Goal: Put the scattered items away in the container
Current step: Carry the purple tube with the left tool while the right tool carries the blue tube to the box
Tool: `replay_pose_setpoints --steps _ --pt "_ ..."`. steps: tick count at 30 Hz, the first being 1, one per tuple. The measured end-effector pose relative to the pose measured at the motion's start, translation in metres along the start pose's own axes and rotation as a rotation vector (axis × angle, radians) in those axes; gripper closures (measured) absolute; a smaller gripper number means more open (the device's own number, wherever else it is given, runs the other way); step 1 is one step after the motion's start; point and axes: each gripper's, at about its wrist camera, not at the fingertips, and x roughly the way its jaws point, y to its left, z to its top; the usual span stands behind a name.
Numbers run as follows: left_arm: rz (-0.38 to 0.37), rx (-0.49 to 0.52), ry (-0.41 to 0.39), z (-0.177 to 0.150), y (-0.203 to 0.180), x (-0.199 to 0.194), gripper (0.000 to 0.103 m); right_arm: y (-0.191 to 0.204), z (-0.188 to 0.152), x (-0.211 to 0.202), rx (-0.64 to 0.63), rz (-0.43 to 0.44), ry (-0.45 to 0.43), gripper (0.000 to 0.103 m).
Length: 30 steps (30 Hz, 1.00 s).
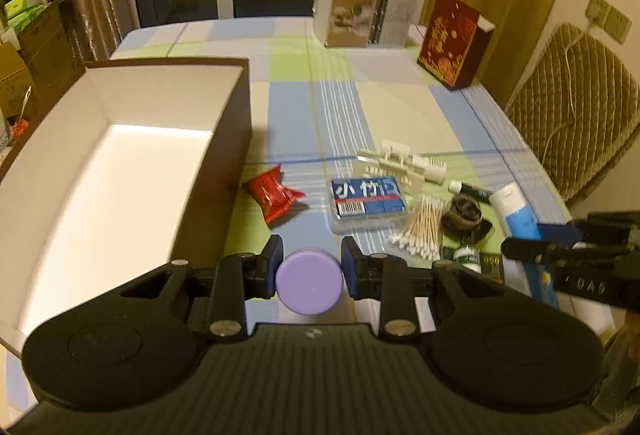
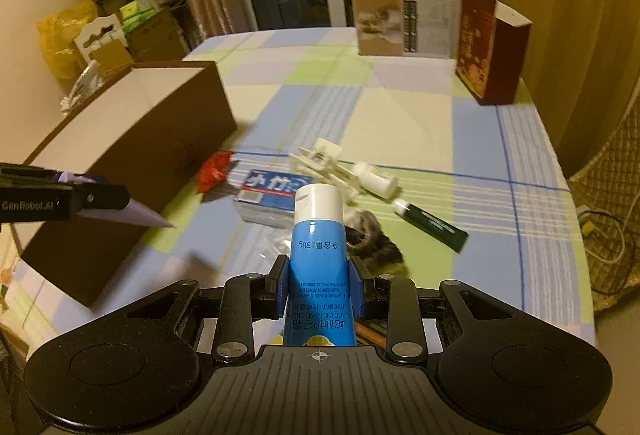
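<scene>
My left gripper (image 1: 311, 269) is shut on a purple tube (image 1: 310, 281), cap end toward the camera, just right of the brown box with a white inside (image 1: 120, 163). The right wrist view shows the left gripper (image 2: 86, 199) with the tube's flat tail (image 2: 136, 215) beside the box's wall (image 2: 132, 139). The right gripper (image 2: 319, 277) is shut on a blue hand-cream tube (image 2: 318, 235) with a white cap, held above the table. On the cloth lie a red wrapper (image 1: 274, 197), a blue pack (image 1: 368, 201), cotton swabs (image 1: 420, 227), a white plastic clip (image 1: 396, 163) and a dark green tube (image 2: 432, 225).
A white carton (image 1: 362, 9) and a red gift box (image 1: 454, 39) stand at the table's far end. A padded chair (image 1: 576, 115) sits off the right edge. Cardboard boxes (image 1: 24, 47) are stacked left of the table. A dark furry item (image 2: 372, 239) lies near the swabs.
</scene>
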Motion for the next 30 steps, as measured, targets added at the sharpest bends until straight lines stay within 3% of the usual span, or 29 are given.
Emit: replay_pose_setpoints --steps 14,30 --pt "0.033 -0.068 -0.111 0.026 0.031 -0.043 0.077 0.048 0.05 0.0 -0.112 0.087 -0.057 0.07" --pt "0.189 -0.092 -0.175 0.033 0.107 -0.104 0.077 0.139 0.1 0.01 -0.172 0.275 -0.105 0.07"
